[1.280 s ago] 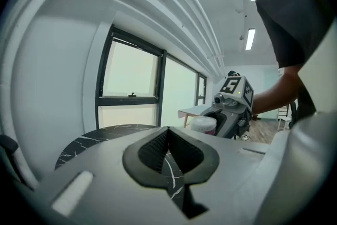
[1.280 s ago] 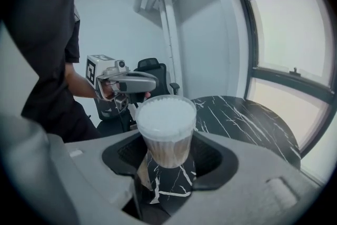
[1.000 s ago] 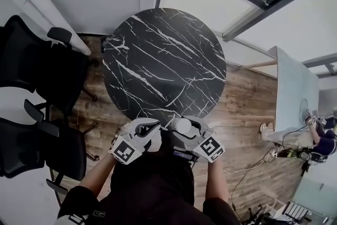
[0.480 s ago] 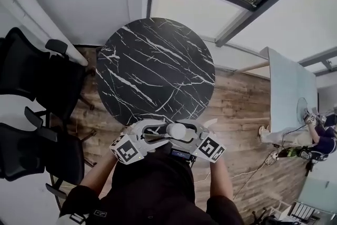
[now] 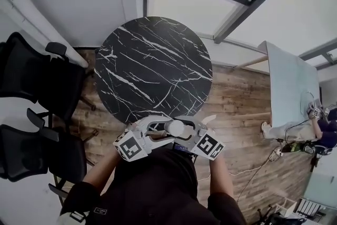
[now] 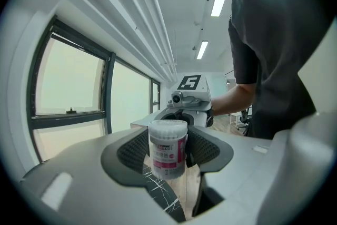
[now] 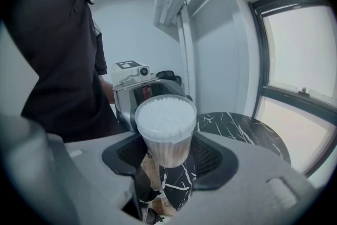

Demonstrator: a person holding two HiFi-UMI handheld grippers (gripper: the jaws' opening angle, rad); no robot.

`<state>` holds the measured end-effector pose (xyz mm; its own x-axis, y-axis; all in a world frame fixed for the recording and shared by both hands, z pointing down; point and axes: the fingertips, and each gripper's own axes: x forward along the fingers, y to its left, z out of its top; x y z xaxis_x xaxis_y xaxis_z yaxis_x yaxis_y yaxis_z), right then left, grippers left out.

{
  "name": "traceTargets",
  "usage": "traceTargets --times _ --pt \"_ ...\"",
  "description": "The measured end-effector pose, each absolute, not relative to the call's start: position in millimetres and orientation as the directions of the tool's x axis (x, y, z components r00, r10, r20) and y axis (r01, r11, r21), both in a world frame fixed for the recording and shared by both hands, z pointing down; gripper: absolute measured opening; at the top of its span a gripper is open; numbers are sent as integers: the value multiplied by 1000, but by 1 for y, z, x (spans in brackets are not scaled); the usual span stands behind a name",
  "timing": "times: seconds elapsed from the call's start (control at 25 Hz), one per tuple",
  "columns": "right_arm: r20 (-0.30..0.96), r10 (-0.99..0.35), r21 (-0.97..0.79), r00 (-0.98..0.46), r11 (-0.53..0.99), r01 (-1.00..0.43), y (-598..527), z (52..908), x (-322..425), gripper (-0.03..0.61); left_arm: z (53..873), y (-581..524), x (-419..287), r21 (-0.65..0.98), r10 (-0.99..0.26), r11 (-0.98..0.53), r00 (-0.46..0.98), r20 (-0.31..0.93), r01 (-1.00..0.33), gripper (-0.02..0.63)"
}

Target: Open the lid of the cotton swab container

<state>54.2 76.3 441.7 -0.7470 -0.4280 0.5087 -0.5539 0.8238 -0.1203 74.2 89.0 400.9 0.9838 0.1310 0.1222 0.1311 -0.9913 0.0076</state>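
The cotton swab container (image 5: 175, 127) is a clear tub with a pink label (image 6: 167, 151). White swab tips show through its closed top (image 7: 165, 116). It is held up in front of the person's body, off the table. My right gripper (image 7: 167, 158) is shut on its lower body. My left gripper (image 6: 168, 153) faces it from the opposite side. Its jaws have just been opening and now stand wide on either side of the tub, with the pads apart from it. In the head view the left gripper (image 5: 159, 127) and right gripper (image 5: 188, 129) meet at the container.
A round black marble table (image 5: 152, 66) stands just ahead on the wood floor. Two black office chairs (image 5: 37, 81) are at the left. A pale table (image 5: 292, 92) and a seated person (image 5: 326, 134) are at the far right. Windows run along the far wall.
My left gripper has moved in toward the right one and its jaws have opened around the container. Both grippers sit a little higher and closer together.
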Motion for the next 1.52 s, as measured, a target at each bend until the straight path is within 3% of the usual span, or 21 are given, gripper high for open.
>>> traceTargets --times 0.36,0.88,1.52 --pt "519 -403 -121 -754 838 -532 84 439 48 255 388 97 76 22 178 -984 980 94 176 273" --pt "534 -368 -132 -761 853 -505 94 442 42 255 388 107 74 22 244 -970 968 64 243 256" --pt "564 -353 -114 -747 862 -493 95 446 44 249 396 109 75 -3 254 -966 959 124 257 249"
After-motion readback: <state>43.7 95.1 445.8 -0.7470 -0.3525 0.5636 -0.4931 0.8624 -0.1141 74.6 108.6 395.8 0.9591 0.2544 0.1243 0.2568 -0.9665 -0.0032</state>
